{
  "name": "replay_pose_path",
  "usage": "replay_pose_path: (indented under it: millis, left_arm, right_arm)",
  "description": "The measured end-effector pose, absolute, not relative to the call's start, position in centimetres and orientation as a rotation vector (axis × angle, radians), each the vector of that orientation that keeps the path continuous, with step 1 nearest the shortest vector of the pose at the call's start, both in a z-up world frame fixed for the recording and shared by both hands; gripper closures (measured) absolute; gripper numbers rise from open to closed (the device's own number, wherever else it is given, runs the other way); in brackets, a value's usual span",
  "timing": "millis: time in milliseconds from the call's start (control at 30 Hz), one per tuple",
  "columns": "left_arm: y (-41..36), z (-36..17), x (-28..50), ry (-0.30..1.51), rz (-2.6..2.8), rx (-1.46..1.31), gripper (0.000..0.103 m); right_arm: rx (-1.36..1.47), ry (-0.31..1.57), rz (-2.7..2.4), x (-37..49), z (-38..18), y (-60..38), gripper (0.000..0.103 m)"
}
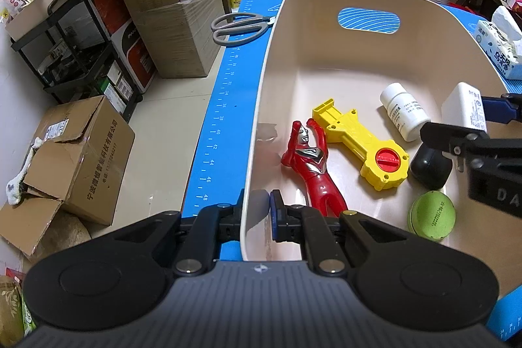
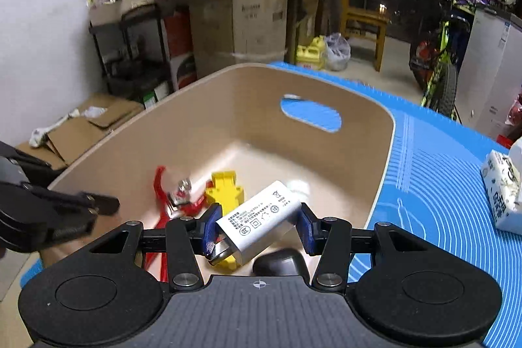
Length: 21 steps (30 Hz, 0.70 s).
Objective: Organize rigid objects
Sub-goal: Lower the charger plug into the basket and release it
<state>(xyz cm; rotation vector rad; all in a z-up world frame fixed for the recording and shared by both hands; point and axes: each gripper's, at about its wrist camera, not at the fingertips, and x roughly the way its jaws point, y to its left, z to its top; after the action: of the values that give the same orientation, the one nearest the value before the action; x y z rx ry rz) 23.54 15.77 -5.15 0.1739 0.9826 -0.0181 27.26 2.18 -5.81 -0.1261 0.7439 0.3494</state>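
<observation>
A beige bin (image 1: 277, 31) (image 2: 385, 132) stands on the blue mat. In it lie a red figure (image 1: 310, 162) (image 2: 173, 201), a yellow toy (image 1: 362, 145) (image 2: 228, 188), a white bottle (image 1: 404, 111), a black object (image 1: 430, 167) (image 2: 280, 261) and a green ball (image 1: 430, 216). My left gripper (image 1: 257, 204) is shut on the bin's near left wall. My right gripper (image 2: 257, 225) is shut on a white charger (image 2: 257, 225) (image 1: 463, 108) and holds it above the bin's contents.
Grey scissors (image 1: 241, 26) lie on the blue mat (image 1: 222, 106) beyond the bin's left side. A tissue pack (image 1: 499, 48) (image 2: 502, 194) sits on the mat at the right. Cardboard boxes (image 1: 78, 158), a shelf and a bicycle stand on the floor around.
</observation>
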Motion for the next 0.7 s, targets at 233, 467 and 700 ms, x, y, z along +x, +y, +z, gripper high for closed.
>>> replay_pose_path:
  millis: [233, 467, 700]
  left_arm:
    - [15.9, -5.2, 23.5, 0.976, -0.021, 0.173, 0.089]
    - [15.6, -4.2, 22.2, 0.938, -0.026, 0.136, 0.048]
    - [13.5, -0.5, 19.6, 0.844, -0.030, 0.121, 0.033]
  right_arm:
    - [-0.113, 0.714, 0.362, 26.2, -5.1, 1.9, 0.039]
    - [-0.090, 0.625, 0.306, 23.5, -1.8, 0.0, 0.026]
    - [0.024, 0.579, 0.191, 19.3, 1.6, -4.0, 0.019]
